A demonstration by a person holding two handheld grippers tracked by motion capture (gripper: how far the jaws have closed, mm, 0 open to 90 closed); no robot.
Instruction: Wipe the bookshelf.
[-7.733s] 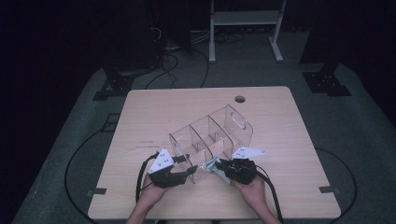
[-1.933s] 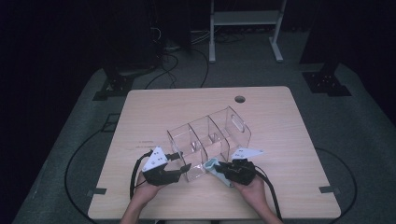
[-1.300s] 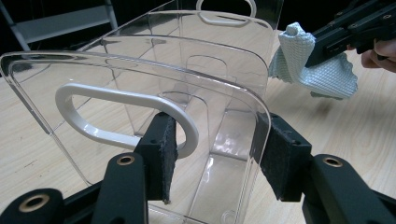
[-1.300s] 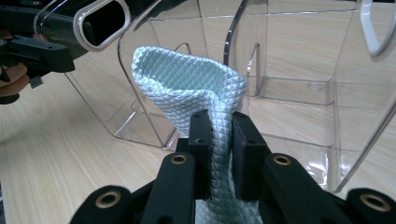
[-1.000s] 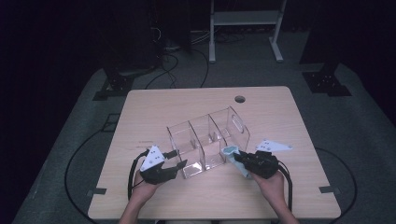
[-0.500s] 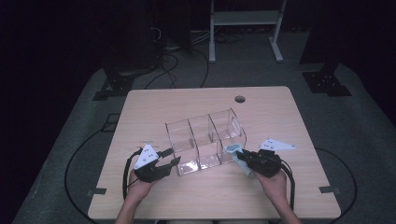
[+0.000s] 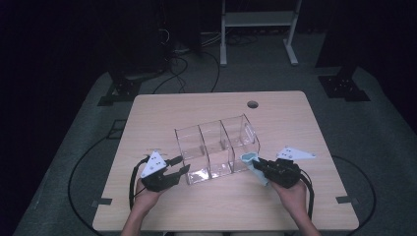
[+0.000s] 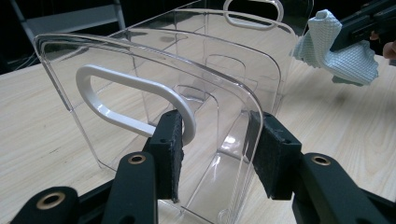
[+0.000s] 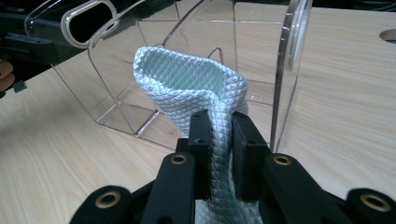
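Note:
A clear three-compartment organiser (image 7: 216,147) with a white-rimmed handle hole (image 8: 126,98) in its end wall stands mid-table. My left gripper (image 7: 179,166) is at the organiser's left front corner. In the left gripper view, my left gripper (image 8: 219,144) is shut on the organiser (image 8: 140,60), the edge of its clear end wall between the pads. My right gripper (image 7: 258,164) sits at the organiser's right front corner, shut on a pale blue quilted cloth (image 7: 248,160). The cloth (image 9: 187,79) stands up from the right gripper (image 9: 219,135), just in front of the organiser's right end wall (image 9: 285,70).
The wooden table (image 7: 295,206) has a round cable hole (image 7: 253,104) near its far edge. A white stand (image 7: 255,19) and cables lie on the dark floor behind. Bare tabletop surrounds the organiser on all sides.
The organiser has turned from a diagonal to nearly square with the table. My right gripper carried the cloth from the front to the right end. My left jaws closed on the left end wall.

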